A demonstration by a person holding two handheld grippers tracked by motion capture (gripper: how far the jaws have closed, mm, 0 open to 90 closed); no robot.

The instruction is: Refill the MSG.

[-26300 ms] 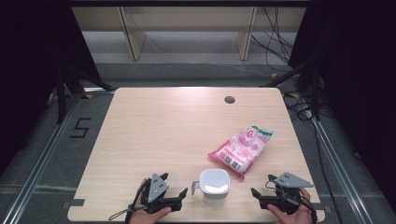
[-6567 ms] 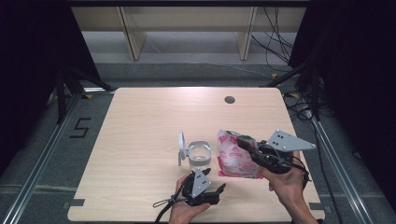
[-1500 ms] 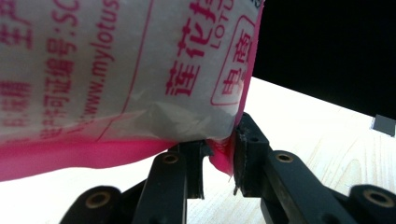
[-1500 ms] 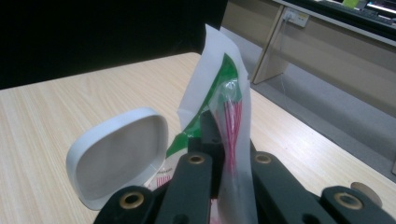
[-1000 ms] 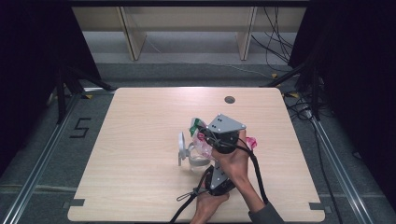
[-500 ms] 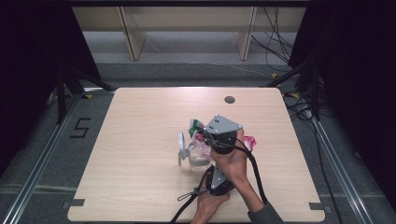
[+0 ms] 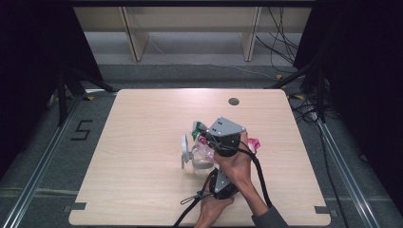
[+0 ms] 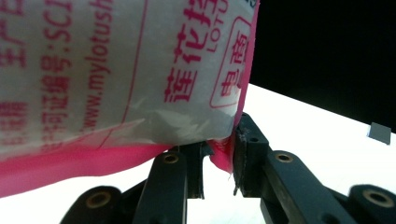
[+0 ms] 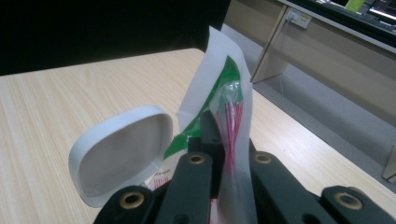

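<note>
The pink snack bag (image 7: 205, 145) is held tilted directly over the open white container (image 7: 199, 159), whose hinged lid (image 7: 184, 150) stands upright at its left side. The right gripper (image 7: 209, 137) is clamped on the bag's upper end; the left gripper (image 7: 219, 183), just below the container, pinches the bag's pink bottom seam. Judgement: the lid is already open and the bag positioned for pouring; whether contents have entered the container cannot be determined. Emptying, setting the bag down and closing appear outstanding.

bag (image 8: 116, 70): glossy plastic film | table (image 7: 142, 142): matt pale wood
</note>
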